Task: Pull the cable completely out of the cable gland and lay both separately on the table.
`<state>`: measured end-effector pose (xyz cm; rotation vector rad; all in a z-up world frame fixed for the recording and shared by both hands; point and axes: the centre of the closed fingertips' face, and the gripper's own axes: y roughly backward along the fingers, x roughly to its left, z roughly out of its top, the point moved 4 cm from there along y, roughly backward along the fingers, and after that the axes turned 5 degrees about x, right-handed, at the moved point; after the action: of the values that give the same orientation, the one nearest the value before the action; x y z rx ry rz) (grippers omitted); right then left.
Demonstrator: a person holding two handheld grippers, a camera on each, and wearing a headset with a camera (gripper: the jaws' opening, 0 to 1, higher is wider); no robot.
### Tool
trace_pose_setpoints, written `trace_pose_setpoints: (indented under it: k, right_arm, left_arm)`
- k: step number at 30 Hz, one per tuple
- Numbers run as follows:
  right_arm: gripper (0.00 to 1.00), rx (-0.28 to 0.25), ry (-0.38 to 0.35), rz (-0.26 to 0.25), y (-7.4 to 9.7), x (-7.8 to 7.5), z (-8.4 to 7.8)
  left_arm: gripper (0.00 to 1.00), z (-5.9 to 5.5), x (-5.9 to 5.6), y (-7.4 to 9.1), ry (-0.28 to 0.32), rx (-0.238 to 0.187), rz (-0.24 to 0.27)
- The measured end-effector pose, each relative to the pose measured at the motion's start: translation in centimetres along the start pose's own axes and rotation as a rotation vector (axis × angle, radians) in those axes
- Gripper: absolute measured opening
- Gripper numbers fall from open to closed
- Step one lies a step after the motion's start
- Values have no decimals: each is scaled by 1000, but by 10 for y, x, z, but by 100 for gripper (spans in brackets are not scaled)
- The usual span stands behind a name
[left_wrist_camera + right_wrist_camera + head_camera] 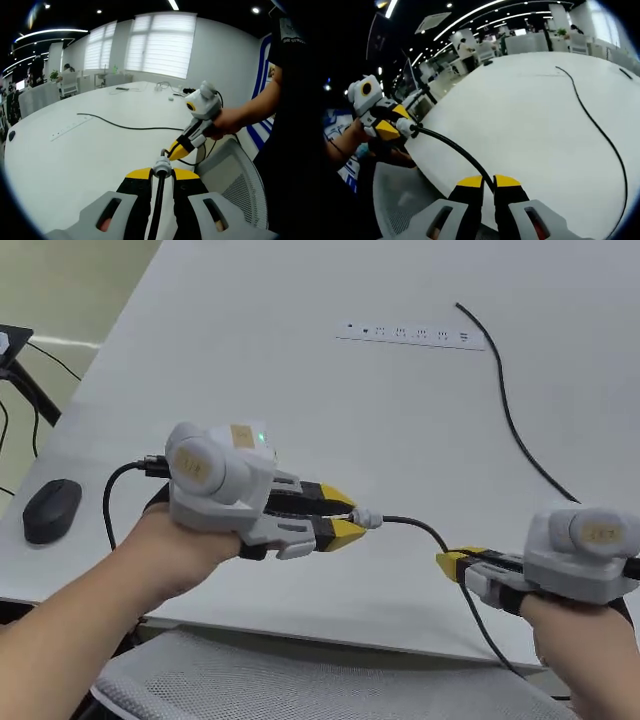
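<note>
Lower left of the head view, a mouse (50, 510) rests near the edge of the table (300, 390); right of it our left gripper (352, 515) is clamped on the cable gland (366, 518), over the table's near edge; the cable (425, 528) arcs from the gland to our right gripper (448, 563), pinched tight on it at lower right; we judge the pull barely begun, and next the hands must draw apart; a power strip (415, 335) and a second lead (510, 410) lie well clear, upper right.

Pale grey cable gland (368, 518) sits threaded on the black cable (410, 521), which arcs rightward, both held aloft.
</note>
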<state>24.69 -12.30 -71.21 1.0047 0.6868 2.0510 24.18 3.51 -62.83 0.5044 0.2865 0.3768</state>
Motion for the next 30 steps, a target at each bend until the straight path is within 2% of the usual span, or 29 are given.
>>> trace_pose_setpoints:
  k: [6,10,12,19,30]
  right_arm:
    - [2,1,-214,10,-2,-12,-13]
    - [2,12,-233,-1,-4,-16,-18]
    - [3,23,-311,14,-5,-15,-21]
    - [3,23,-262,-2,-4,-11,-20]
    - [4,32,-185,0,-4,-11,-19]
  left_arm:
    - [15,-1,0,2,1,-4,0]
    - [15,-1,0,2,1,-8,-1]
    - [15,-1,-1,2,2,-9,-2]
    - [15,-2,0,5,18,-16,-4]
    - [15,0,0,7,23,-22,2]
